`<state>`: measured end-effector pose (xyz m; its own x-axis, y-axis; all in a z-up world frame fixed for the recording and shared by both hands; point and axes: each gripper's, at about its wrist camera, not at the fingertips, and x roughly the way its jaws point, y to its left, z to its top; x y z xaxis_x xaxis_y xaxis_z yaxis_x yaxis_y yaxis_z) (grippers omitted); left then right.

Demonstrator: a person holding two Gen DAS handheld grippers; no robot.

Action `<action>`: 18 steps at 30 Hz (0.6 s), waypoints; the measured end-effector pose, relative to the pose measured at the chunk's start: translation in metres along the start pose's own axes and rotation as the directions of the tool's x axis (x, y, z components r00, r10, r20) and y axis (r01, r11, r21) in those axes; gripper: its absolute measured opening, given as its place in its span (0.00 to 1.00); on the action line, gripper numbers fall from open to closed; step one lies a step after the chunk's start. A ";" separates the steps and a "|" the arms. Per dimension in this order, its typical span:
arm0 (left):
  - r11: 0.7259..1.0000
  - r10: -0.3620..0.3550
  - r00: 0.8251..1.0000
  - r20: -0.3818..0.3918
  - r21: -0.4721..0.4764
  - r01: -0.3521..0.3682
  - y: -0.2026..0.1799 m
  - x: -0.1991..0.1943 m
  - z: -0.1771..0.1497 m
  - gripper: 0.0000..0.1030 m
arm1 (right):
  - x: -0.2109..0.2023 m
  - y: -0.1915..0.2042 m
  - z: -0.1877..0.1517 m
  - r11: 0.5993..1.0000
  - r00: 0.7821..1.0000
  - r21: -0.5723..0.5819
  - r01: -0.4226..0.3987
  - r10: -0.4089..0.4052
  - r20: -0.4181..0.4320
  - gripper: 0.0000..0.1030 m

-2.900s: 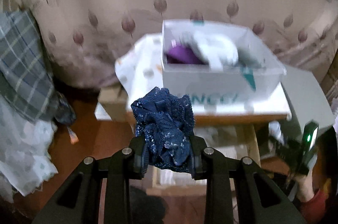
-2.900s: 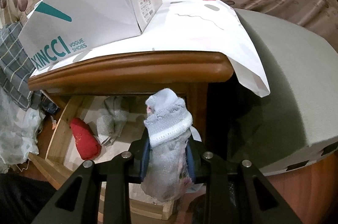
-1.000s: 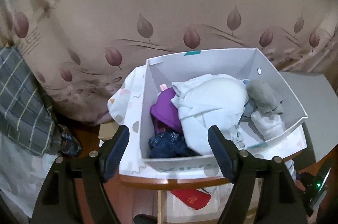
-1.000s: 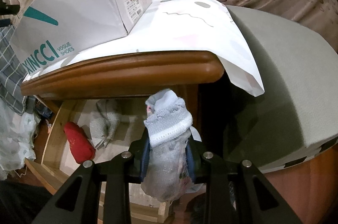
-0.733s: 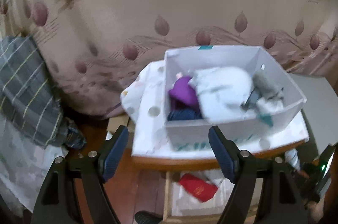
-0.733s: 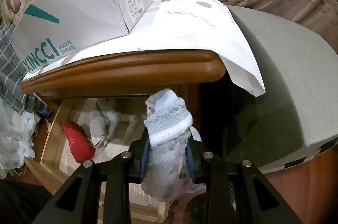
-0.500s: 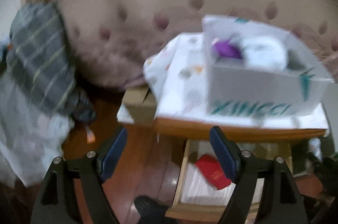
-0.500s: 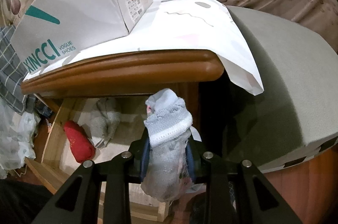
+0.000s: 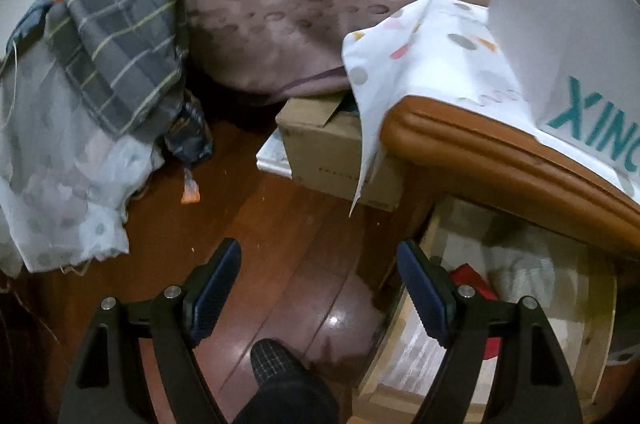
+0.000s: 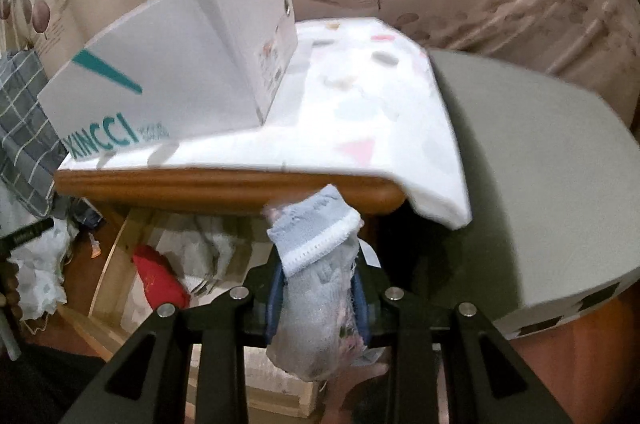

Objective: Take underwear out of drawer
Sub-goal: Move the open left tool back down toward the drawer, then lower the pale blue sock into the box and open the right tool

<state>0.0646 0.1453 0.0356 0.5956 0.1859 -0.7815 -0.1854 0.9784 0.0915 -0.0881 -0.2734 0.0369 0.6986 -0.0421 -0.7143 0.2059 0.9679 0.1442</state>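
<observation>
My right gripper point(image 10: 318, 290) is shut on pale grey-blue underwear point(image 10: 316, 248) with a white-trimmed band, held up in front of the wooden table edge point(image 10: 224, 190). Below it the open drawer point(image 10: 108, 266) holds a red garment point(image 10: 160, 282) and pale cloth point(image 10: 212, 240). My left gripper point(image 9: 320, 288) is open and empty, low over the wooden floor point(image 9: 272, 224), beside the drawer point(image 9: 404, 320) at its right, where the red garment point(image 9: 468, 276) shows. The white shoe box point(image 10: 180, 80) stands on the table; its inside is hidden.
A spotted white cloth point(image 9: 420, 48) drapes the table corner. A cardboard box point(image 9: 332, 152) sits on the floor beside the table, with a checked grey fabric point(image 9: 116, 36) and white cloth point(image 9: 60, 192) at left. A person's dark foot point(image 9: 280, 376) is below. A grey cushion point(image 10: 532, 164) lies right.
My left gripper has dropped from above the shoe box down toward the floor by the drawer, rolling as it went. The right gripper has risen a little with the underwear.
</observation>
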 end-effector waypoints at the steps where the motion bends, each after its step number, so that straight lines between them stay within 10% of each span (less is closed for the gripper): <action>1: 1.000 0.000 1.000 -0.014 -0.031 -0.001 0.007 0.003 0.001 0.75 | -0.004 0.000 0.005 1.000 1.000 -0.006 0.006 -0.006 0.004 0.28; 18: 0.968 0.095 0.989 -0.114 -0.222 -0.118 0.060 0.020 -0.005 0.75 | -0.080 0.066 0.155 0.985 0.992 -0.170 -0.032 0.052 0.115 0.28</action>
<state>0.0617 0.2075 0.0225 0.4821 0.2662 -0.8347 -0.4231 0.9050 0.0442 -0.0243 -0.2443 0.2095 0.7827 -0.0197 -0.6221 0.0639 0.9968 0.0488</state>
